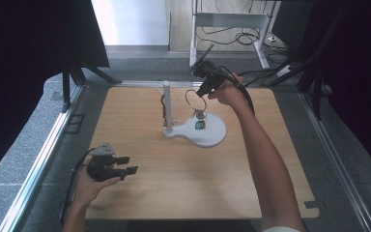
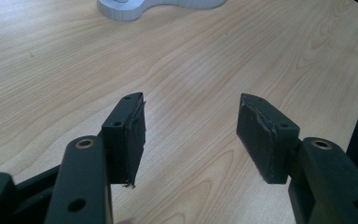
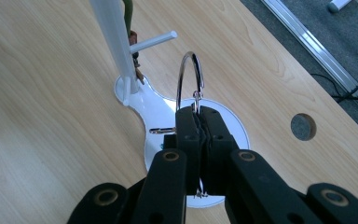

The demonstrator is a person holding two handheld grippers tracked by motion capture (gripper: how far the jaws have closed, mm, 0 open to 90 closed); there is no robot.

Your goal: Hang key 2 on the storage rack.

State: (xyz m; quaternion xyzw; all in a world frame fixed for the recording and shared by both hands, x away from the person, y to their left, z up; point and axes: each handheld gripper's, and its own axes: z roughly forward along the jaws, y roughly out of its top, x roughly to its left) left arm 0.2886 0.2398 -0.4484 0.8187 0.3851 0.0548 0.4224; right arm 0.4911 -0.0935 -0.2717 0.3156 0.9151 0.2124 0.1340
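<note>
Lab, dark screens [image 1: 29, 43], floor cables [image 1: 232, 36]

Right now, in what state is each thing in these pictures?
Left gripper: open, holds nothing.
Right gripper: shut on the key ring.
Key ring: lifted, charms hang below it.
White stand: upright on the table, one thing hangs from a peg.

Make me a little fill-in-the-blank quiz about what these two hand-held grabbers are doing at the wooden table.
1. The right gripper is shut on a metal ____, holding it up beside the white stand.
2. The left gripper has its jaws ____, with nothing between them.
3. The stand's upright post carries short side ____.
4. The key ring hangs above the stand's ____ white base.

Missing words: key ring; open; pegs; flat
</note>
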